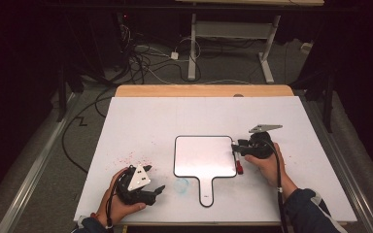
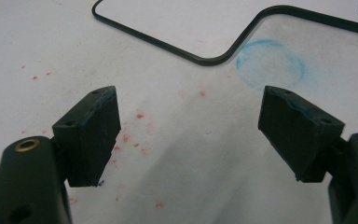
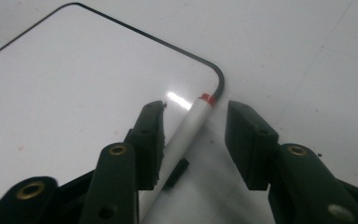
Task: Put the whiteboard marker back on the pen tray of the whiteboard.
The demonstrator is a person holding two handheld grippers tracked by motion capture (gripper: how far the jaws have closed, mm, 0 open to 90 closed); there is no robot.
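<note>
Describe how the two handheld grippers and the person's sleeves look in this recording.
Both the left gripper and the right gripper are black, with blocky black jaws and brass-coloured rivets at the joints. Each carries a grey three-cornered plate on top and trails a black cable. The person wears dark sleeves with a lighter stripe.

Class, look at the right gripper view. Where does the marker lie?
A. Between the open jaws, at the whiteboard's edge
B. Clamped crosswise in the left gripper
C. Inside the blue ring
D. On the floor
A: the marker lies lengthwise between the right gripper's parted jaws, along the whiteboard's black-rimmed edge.
</note>
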